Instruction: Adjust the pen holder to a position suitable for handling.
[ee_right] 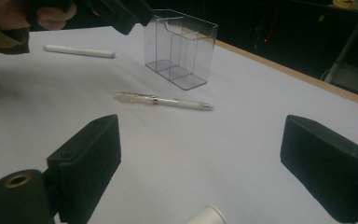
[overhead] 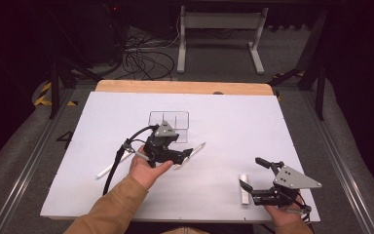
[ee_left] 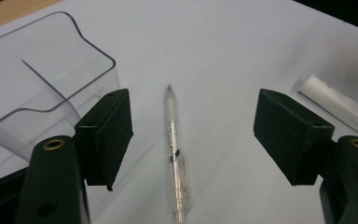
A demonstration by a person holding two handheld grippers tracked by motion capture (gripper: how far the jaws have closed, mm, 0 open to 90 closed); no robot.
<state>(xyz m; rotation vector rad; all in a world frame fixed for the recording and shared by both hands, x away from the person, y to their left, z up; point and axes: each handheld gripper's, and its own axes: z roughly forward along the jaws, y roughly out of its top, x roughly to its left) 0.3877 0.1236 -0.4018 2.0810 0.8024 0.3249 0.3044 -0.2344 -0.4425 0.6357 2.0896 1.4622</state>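
The table [overhead: 233,126] is covered in plain white, with a bare tan wooden strip along its far edge; the left claw [ee_left: 193,135] has matt black jaws with brass-coloured eyelets on its arms, and carries a grey three-cornered plate dotted with dark holes; the right claw [ee_right: 200,165] is the same black with one brass eyelet, under its own grey plate; the pen [ee_left: 175,154] is clear with a frosted white front and a thin dark band; the organiser box [ee_right: 179,46] is colourless see-through plastic; the marker [ee_right: 79,51] is white; the tube [overhead: 244,189] is white; the sleeve [overhead: 112,209] is tan-brown; the floor [overhead: 24,161] is grey, with yellow-and-black striped tape at left.
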